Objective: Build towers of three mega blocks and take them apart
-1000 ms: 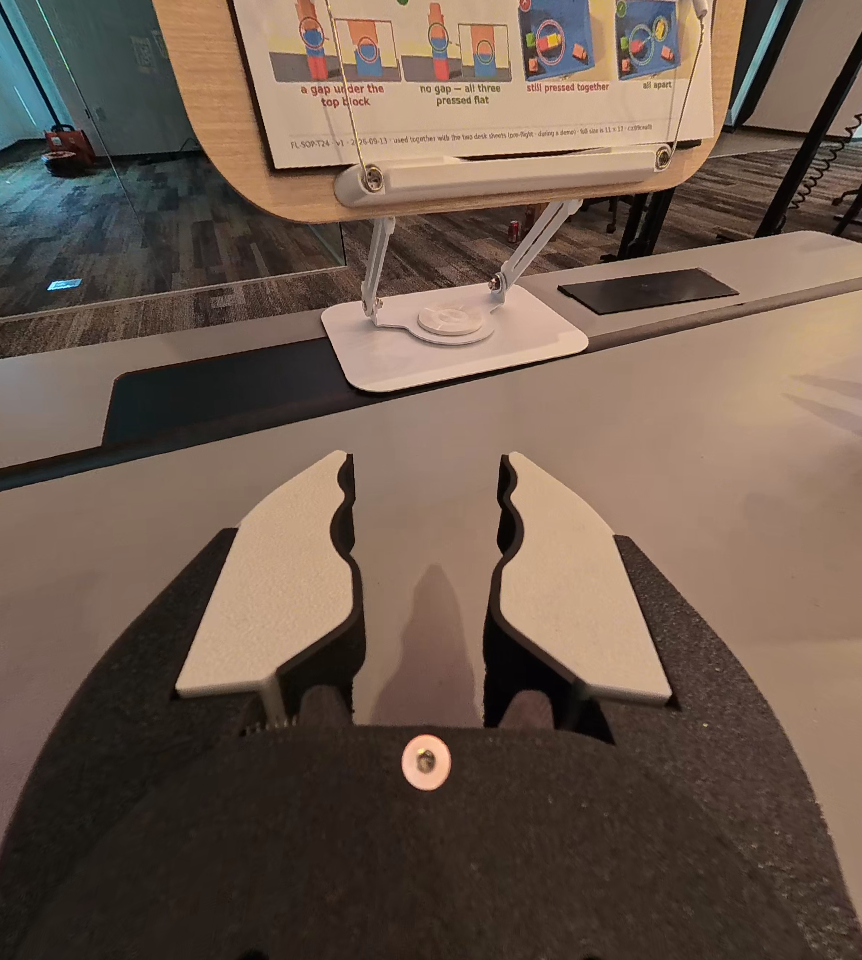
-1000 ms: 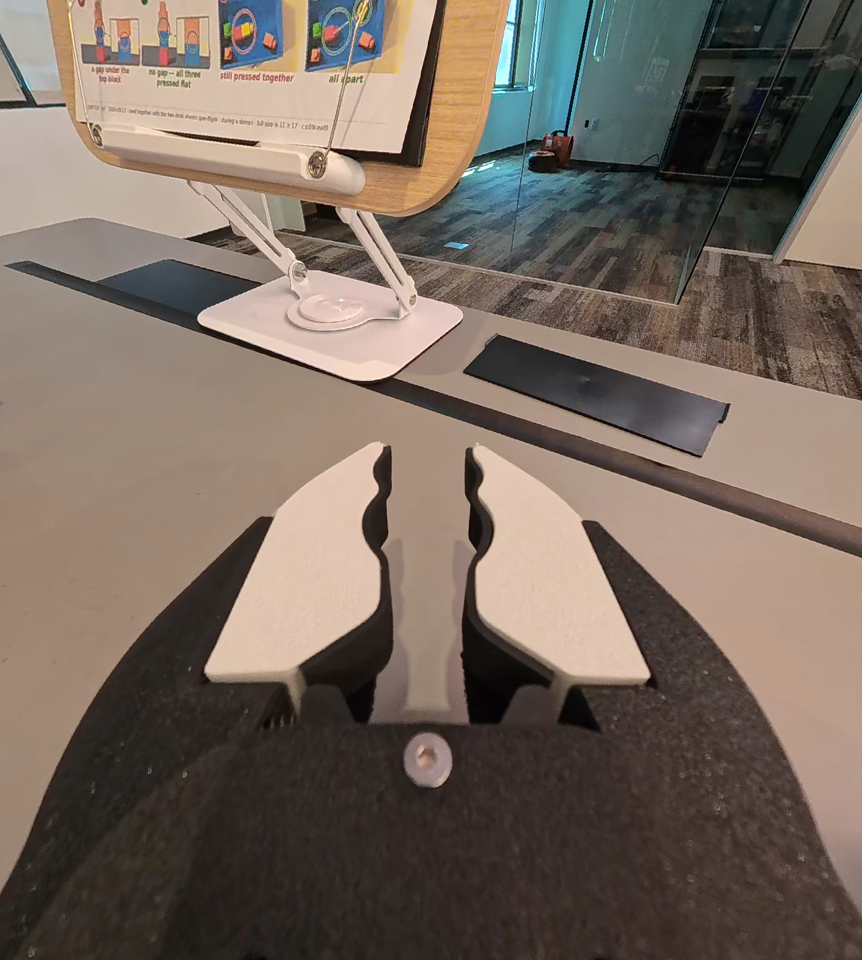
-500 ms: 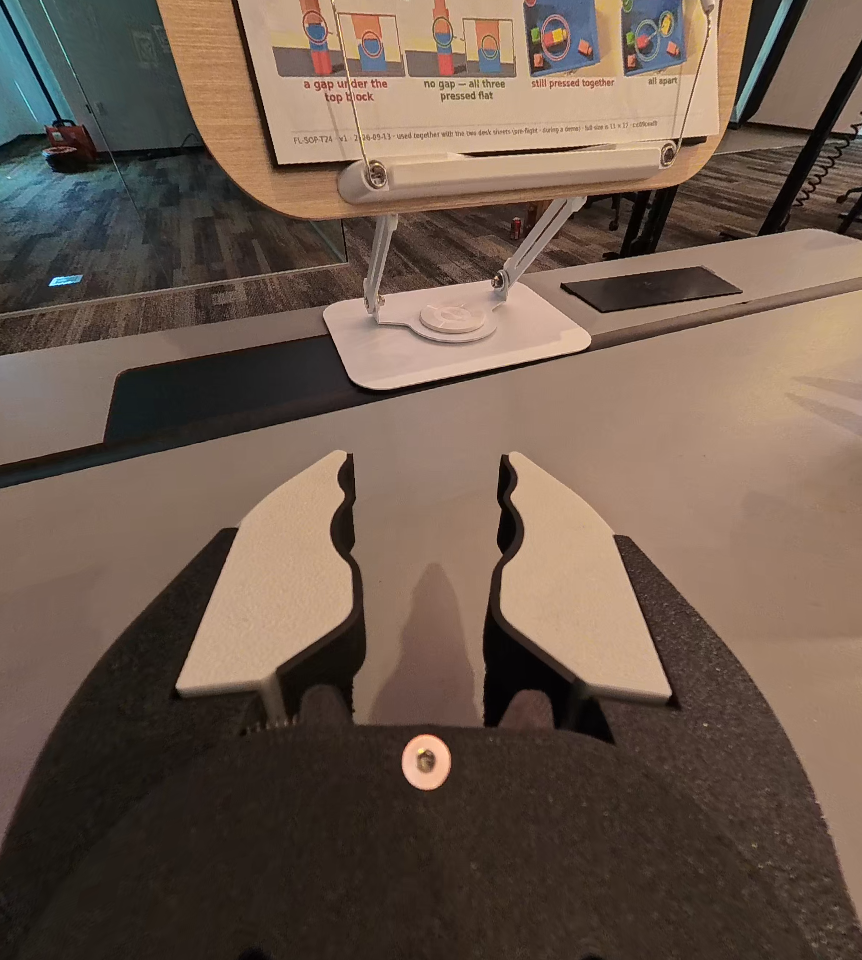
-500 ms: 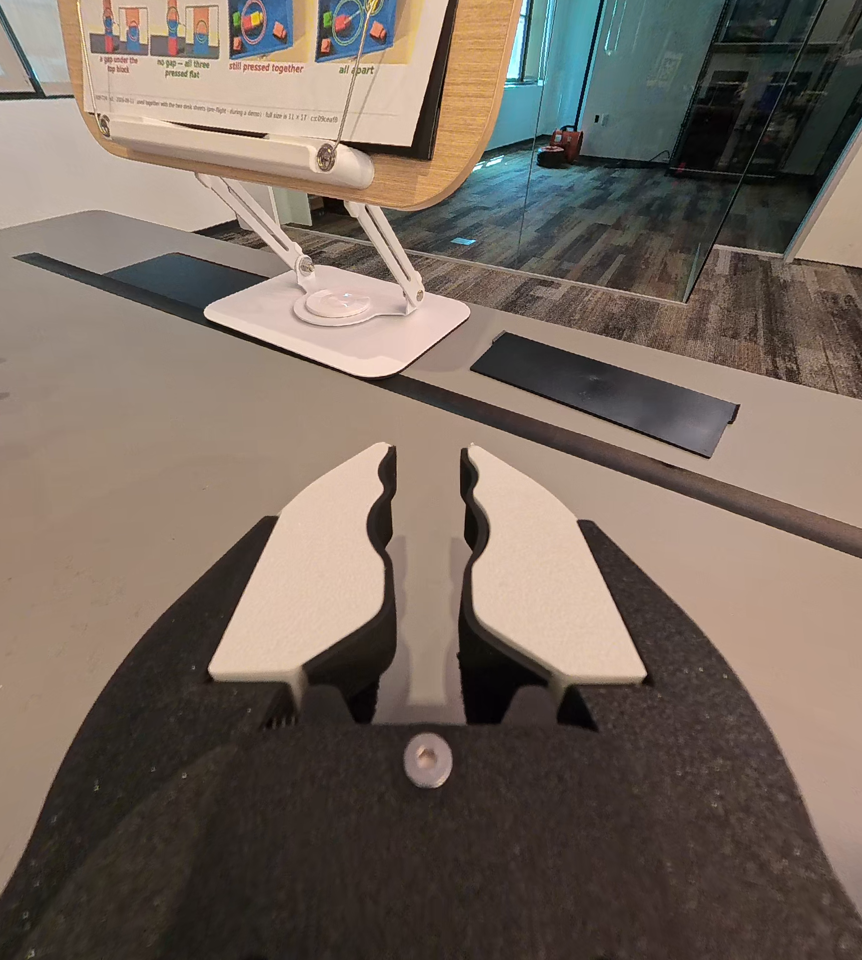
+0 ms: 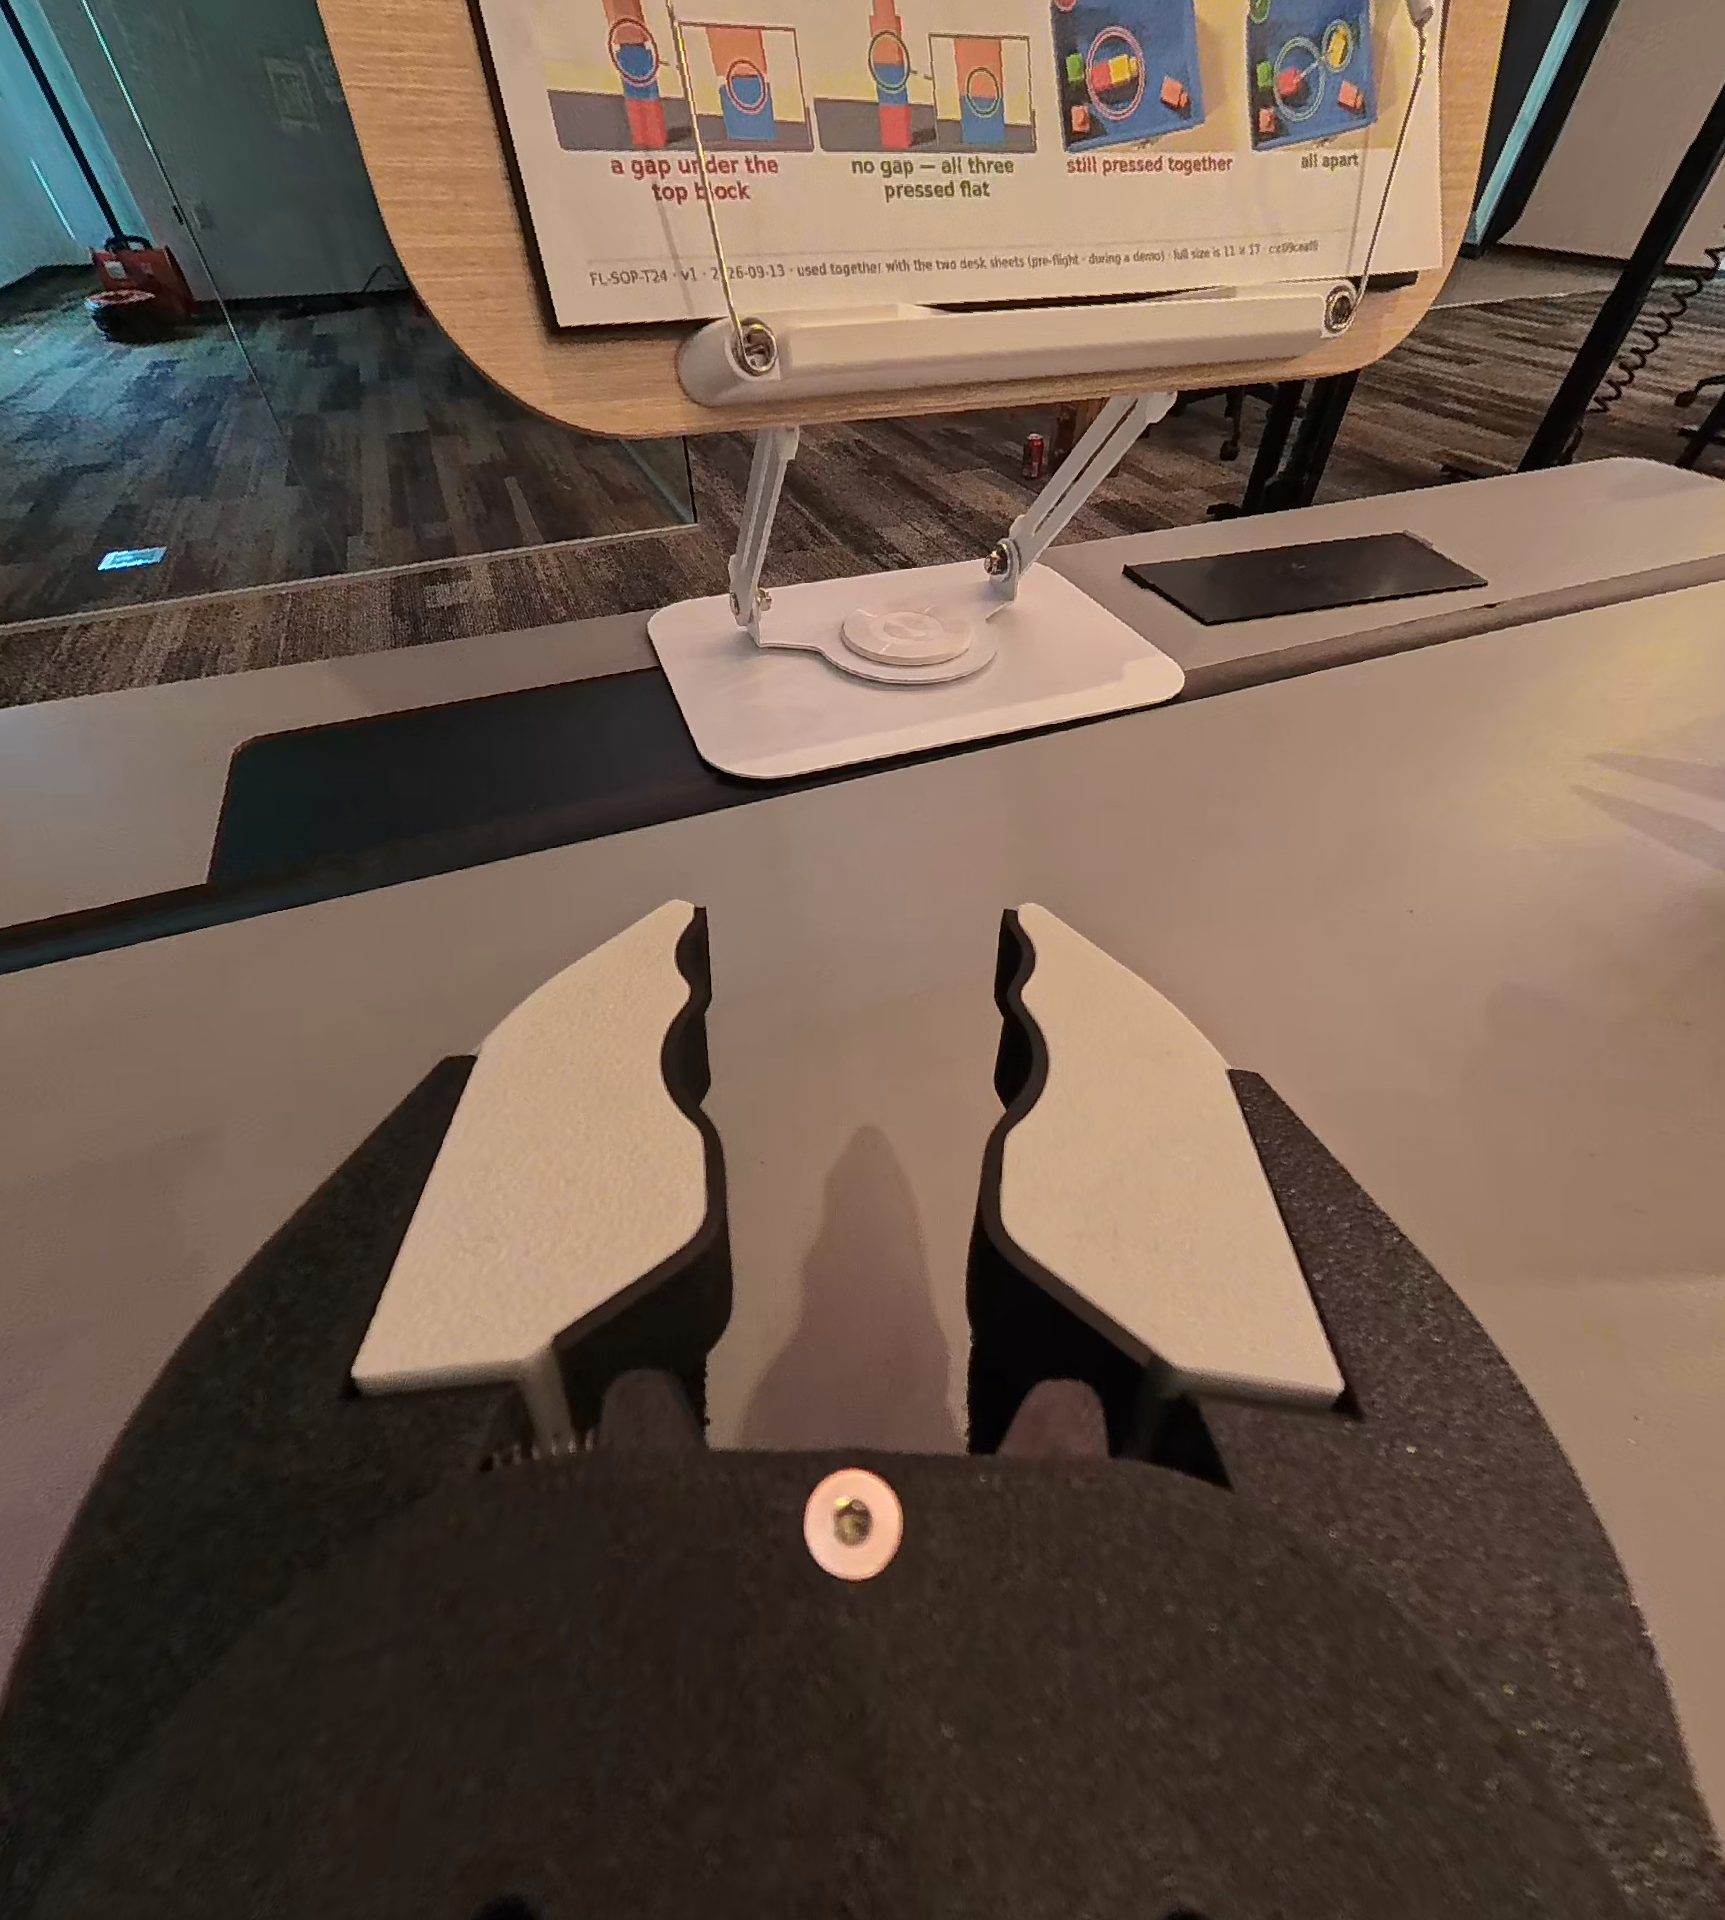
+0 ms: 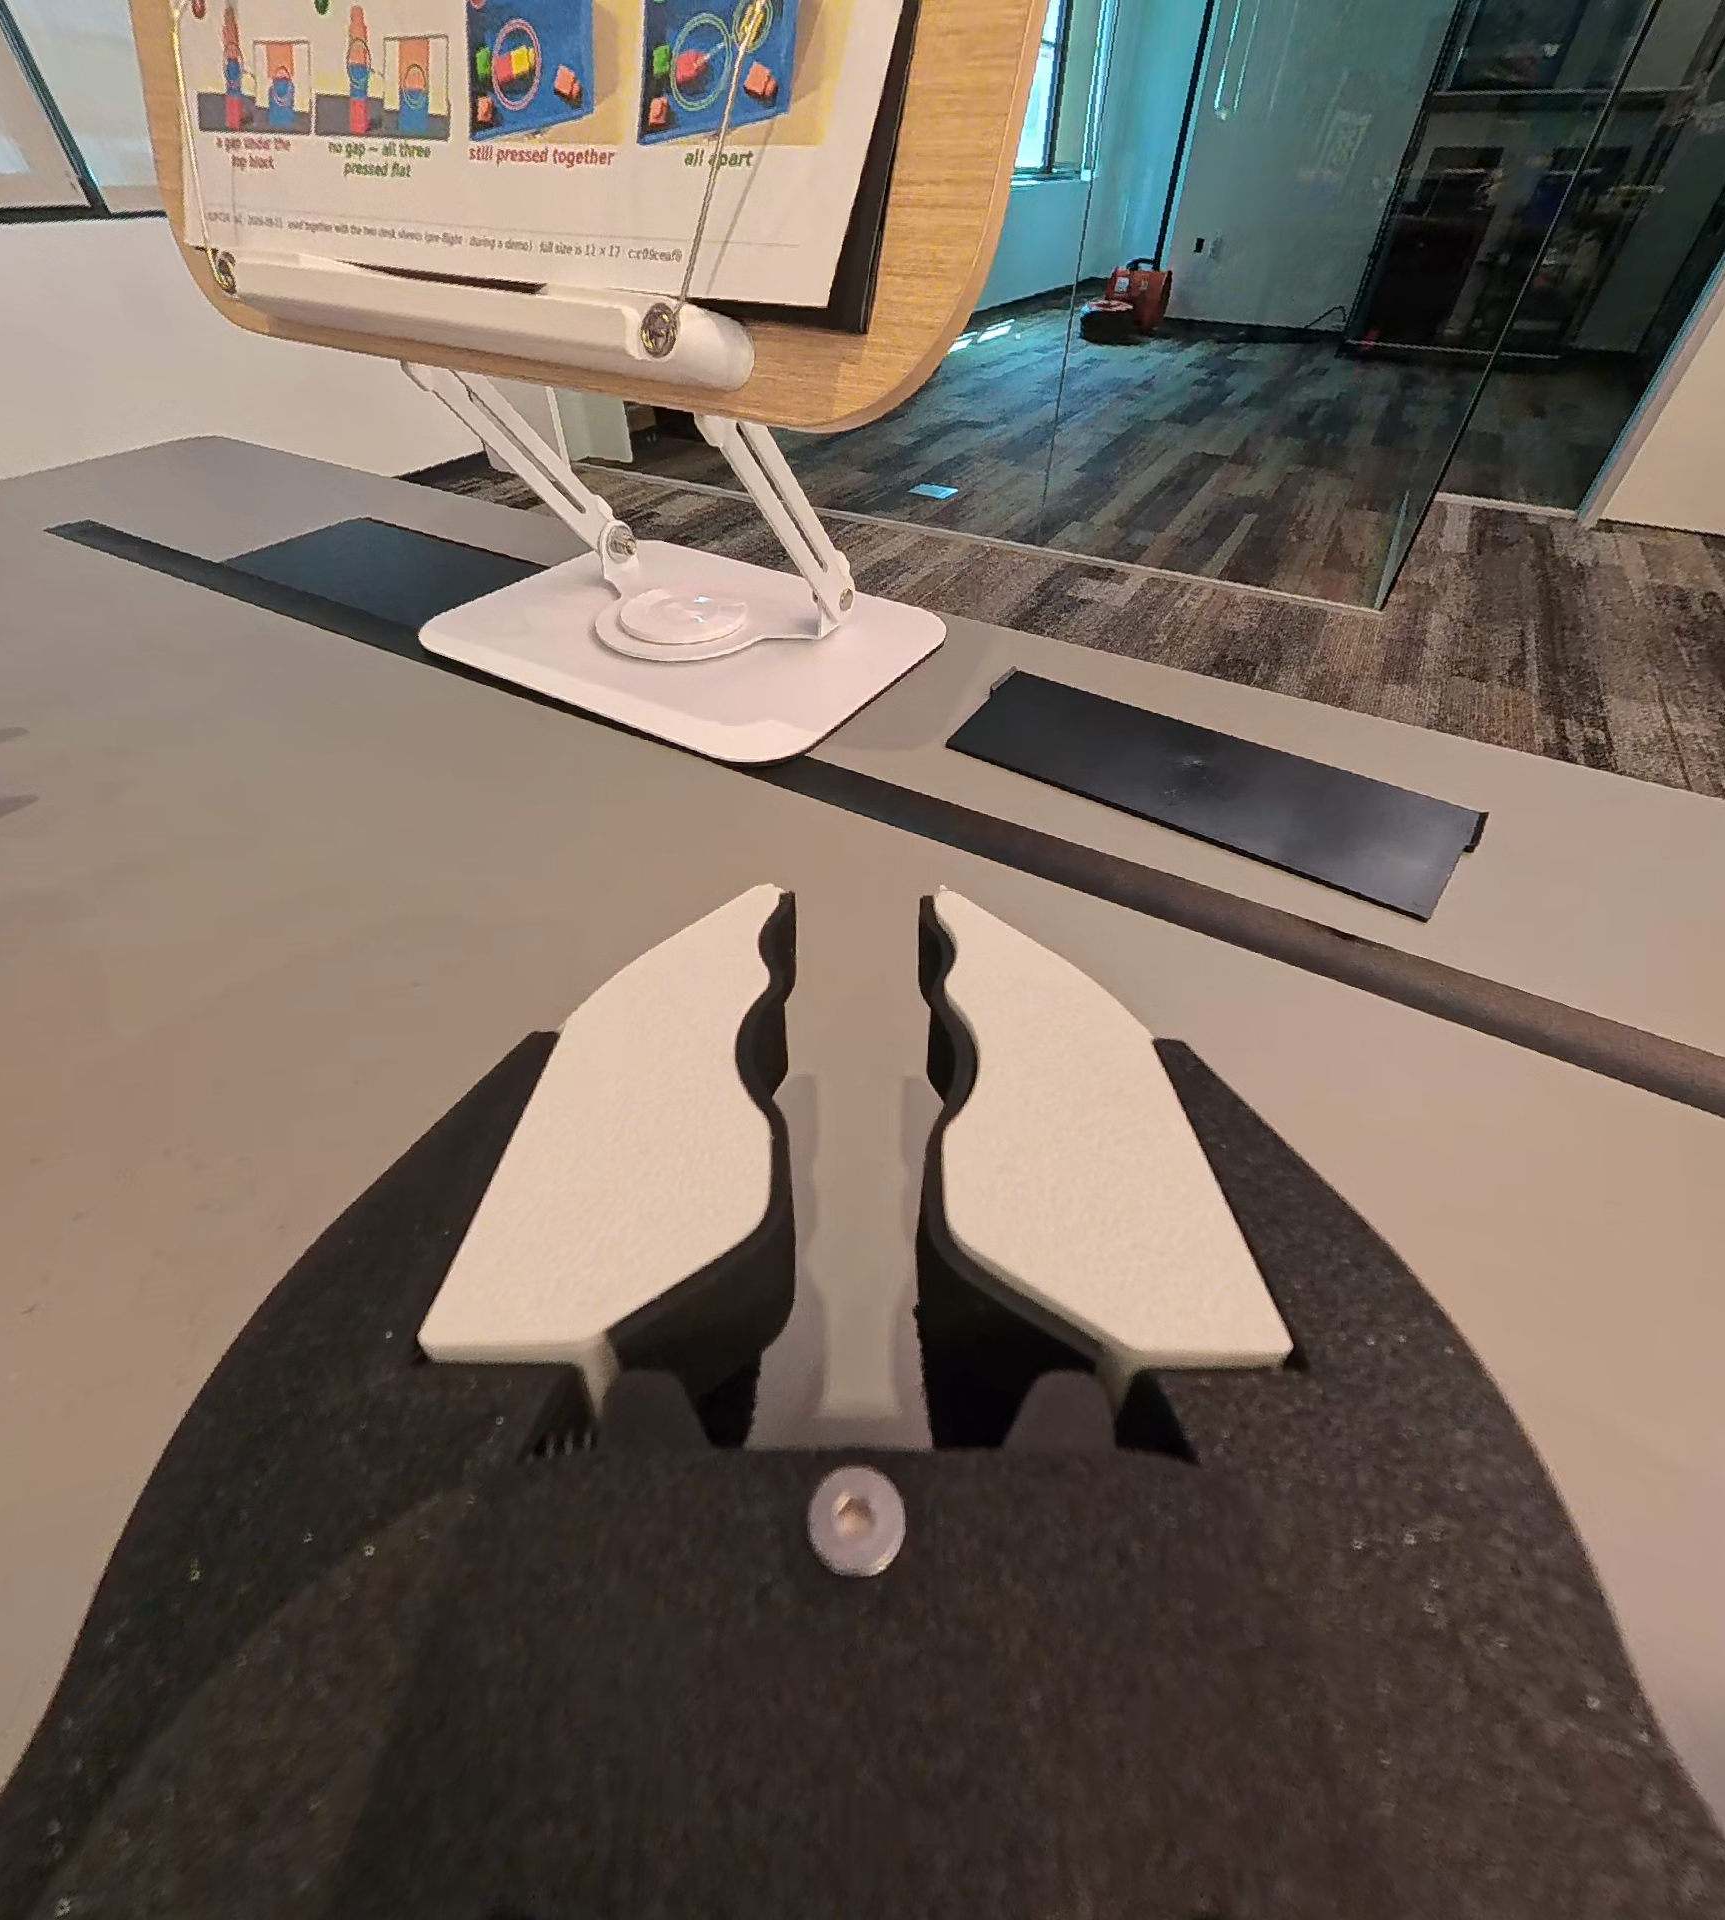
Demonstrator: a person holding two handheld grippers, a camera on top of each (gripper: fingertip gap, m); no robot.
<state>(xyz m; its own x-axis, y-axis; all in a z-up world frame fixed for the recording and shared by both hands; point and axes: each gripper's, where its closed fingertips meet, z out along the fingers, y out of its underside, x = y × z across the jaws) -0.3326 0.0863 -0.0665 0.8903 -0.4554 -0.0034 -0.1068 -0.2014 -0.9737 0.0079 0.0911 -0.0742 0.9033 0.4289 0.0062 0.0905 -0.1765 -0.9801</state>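
Observation:
No mega blocks show in either view. My left gripper hovers low over the grey table; its white fingers stand well apart with nothing between them. My right gripper also hovers low over the table. Its fingers stand a narrow gap apart and hold nothing. Neither gripper shows in the other's view.
A white stand base at the table's far side holds up a wooden board with an instruction sheet; both also show in the right wrist view. A flat black plate lies right of the base. A dark strip runs along the back.
The right gripper's fingers have drawn slightly closer together. Both grippers have drifted a little, so the stand sits slightly differently in each view.

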